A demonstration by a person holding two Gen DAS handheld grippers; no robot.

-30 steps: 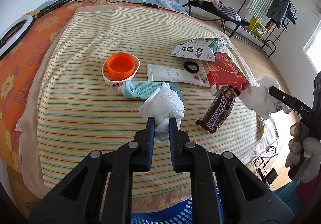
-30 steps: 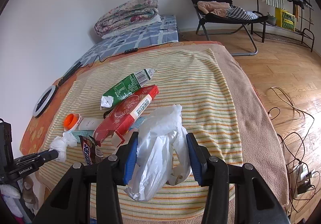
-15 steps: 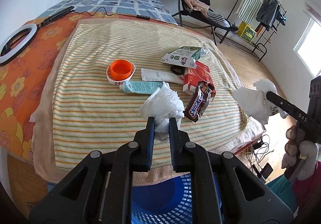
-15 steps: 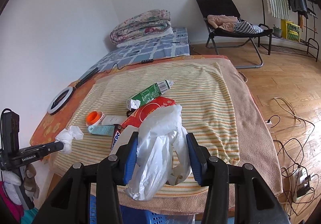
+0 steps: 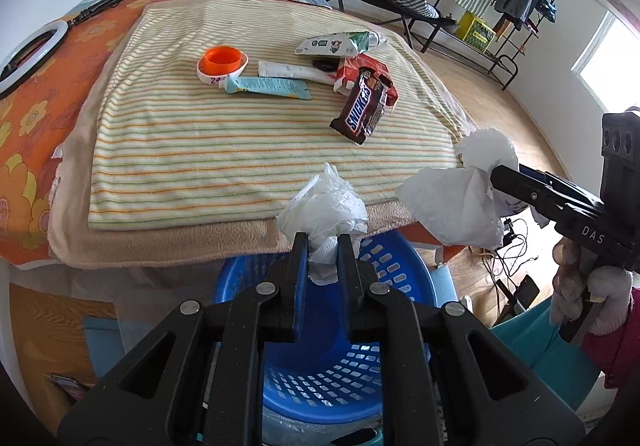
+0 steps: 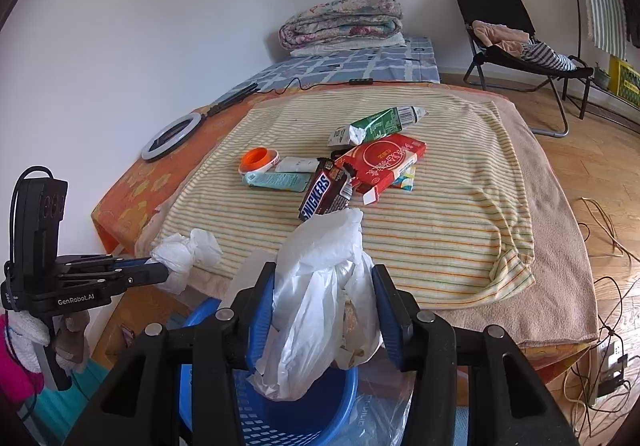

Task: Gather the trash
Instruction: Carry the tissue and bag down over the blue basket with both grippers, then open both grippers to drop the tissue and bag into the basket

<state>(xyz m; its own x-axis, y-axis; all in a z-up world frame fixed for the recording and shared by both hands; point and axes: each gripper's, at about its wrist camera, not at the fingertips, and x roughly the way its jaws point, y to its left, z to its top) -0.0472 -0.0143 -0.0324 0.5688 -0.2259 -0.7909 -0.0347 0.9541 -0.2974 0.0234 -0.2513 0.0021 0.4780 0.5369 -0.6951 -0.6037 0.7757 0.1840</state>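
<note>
Left wrist: two claws (image 5: 323,246) (each clamped); one basket (image 5: 404,266).

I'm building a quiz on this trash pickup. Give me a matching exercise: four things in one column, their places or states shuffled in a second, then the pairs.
Things:
1. tissue
2. plastic bag
3. Snickers bar
4. basket

Places or states:
A. lying on the striped blanket
B. held in the right gripper
C. on the floor below both grippers
D. held in the left gripper

Pairs: 1-D, 2-B, 3-A, 4-C
</note>
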